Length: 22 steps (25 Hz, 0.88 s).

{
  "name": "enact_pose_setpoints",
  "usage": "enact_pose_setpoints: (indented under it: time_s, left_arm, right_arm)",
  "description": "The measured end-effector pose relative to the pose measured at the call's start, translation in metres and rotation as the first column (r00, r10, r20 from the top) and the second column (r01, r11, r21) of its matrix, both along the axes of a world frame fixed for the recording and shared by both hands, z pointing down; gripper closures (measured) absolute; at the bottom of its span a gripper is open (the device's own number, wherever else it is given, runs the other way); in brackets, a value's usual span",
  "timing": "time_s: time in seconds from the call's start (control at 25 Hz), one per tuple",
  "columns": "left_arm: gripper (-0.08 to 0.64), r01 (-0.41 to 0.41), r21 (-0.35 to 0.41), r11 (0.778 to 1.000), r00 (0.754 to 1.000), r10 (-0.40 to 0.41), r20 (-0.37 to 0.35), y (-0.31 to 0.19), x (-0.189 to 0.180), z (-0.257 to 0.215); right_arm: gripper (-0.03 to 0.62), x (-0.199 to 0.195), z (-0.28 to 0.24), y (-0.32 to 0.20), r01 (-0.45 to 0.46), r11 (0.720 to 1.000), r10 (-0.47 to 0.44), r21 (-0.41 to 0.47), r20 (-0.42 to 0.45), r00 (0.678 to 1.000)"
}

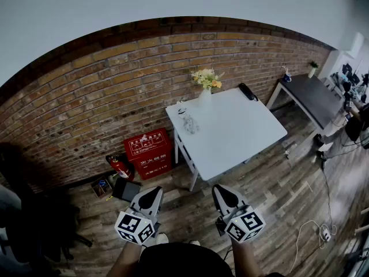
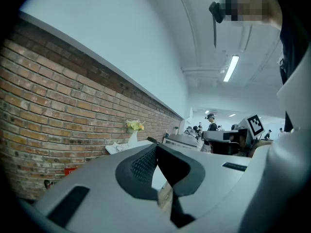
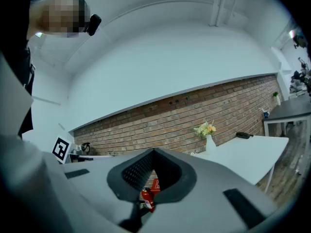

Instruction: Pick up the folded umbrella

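While umbrella (image 1: 248,91) lies on table (image 1: 242,143), L gripper (image 1: 153,191) & R gripper (image 1: 221,190) hover level, jaws closed, empty.

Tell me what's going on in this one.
A person stands back from the white table with a gripper in each hand. The left gripper and right gripper are held out about level, both shut and empty. The umbrella lies untouched at the table's far edge by the brick wall, near a vase. Nothing has been picked up yet.
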State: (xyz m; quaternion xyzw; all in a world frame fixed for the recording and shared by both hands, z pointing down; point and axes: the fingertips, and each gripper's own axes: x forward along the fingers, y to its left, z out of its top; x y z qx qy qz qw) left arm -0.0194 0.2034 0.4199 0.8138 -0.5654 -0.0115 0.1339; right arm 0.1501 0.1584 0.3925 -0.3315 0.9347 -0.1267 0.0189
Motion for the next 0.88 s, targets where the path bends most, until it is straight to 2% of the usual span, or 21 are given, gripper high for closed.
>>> enact_pose_setpoints:
  time_s: [0.52, 0.88]
  left_arm:
    - [0.549, -0.014, 0.012, 1.000, 1.000, 0.014, -0.025, -0.012, -0.022, -0.004]
    - [0.549, 0.018, 0.018, 1.000, 1.000, -0.018, -0.023, -0.019, -0.072, -0.004]
  right_arm:
    - [0.571, -0.016, -0.007, -0.001, -0.036, 0.999, 0.036, 0.019, -0.006, 0.999]
    - [0.571, -0.023, -0.008, -0.015, -0.116, 0.993, 0.117, 0.034, -0.037, 0.992]
